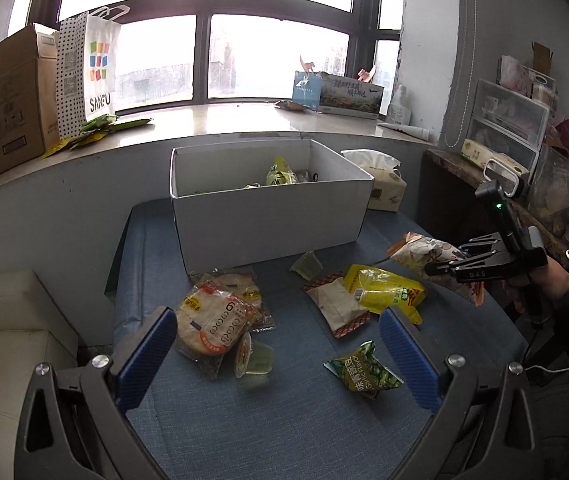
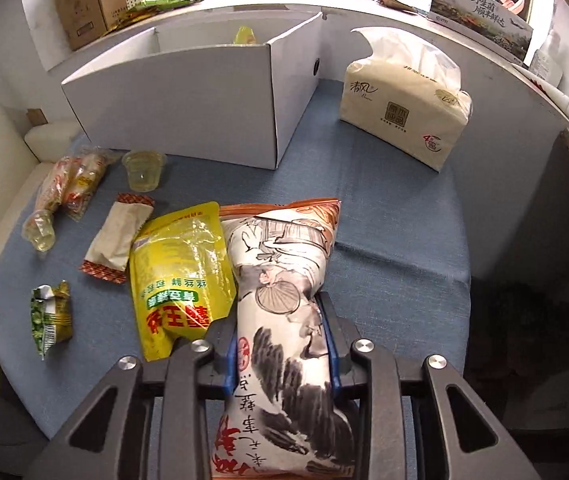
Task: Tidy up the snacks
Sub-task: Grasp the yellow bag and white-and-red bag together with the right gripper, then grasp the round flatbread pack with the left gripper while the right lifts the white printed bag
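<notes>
Snacks lie scattered on the blue cloth (image 2: 384, 184). The right gripper (image 2: 282, 344) has its jaws pressed on an orange-and-white illustrated bag (image 2: 284, 280), which bulges out on both sides of the pads and lies along the cloth ahead of them. Touching this bag on its left is a yellow bag (image 2: 180, 272), just beside the left pad. Further left lie a beige packet with red ends (image 2: 118, 236) and a small green pea packet (image 2: 50, 316), and beyond them two clear jelly cups (image 2: 143, 170) and a stack of round crackers (image 2: 70, 184). Ahead stands one white box (image 2: 188, 108), open on top, with a few snacks inside — nothing lies between it and the held bag. One tissue pack (image 2: 404, 108) stands ahead to the right.

The left gripper (image 1: 278, 354) hangs wide open over the cloth, holding nothing — the crackers are near its left finger, the pea packet near its right.
</notes>
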Action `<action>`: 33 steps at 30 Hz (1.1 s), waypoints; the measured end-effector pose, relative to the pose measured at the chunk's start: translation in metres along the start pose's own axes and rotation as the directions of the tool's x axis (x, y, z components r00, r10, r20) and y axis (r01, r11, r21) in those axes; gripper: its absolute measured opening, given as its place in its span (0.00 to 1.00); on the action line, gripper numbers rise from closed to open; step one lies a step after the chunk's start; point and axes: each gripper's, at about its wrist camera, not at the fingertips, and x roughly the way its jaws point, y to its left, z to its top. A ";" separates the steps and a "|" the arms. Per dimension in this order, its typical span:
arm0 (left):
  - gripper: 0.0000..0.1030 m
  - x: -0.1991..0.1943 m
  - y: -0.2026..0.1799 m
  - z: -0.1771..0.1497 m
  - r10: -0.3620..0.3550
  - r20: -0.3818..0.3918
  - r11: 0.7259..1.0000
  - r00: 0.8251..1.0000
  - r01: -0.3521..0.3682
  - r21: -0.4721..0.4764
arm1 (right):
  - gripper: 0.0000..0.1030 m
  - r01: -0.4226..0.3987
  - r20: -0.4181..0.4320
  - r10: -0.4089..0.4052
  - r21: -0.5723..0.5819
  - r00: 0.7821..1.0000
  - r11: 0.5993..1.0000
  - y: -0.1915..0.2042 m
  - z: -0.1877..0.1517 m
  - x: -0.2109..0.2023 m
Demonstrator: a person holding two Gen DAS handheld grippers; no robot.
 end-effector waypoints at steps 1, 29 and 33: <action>1.00 0.003 0.001 -0.001 0.004 -0.006 1.000 1.000 -0.004 0.002 | 0.34 -0.002 0.016 0.001 0.009 1.000 1.000 0.000 -0.003 -0.007; 0.77 0.167 0.083 -0.011 -0.139 -0.355 0.990 0.925 0.132 -0.044 | 0.35 -0.146 0.185 0.135 0.047 0.973 0.988 0.040 -0.041 -0.072; 0.75 0.142 0.088 -0.009 -0.110 -0.261 0.992 0.959 0.088 -0.094 | 0.35 -0.155 0.183 0.146 0.039 0.972 0.987 0.045 -0.041 -0.072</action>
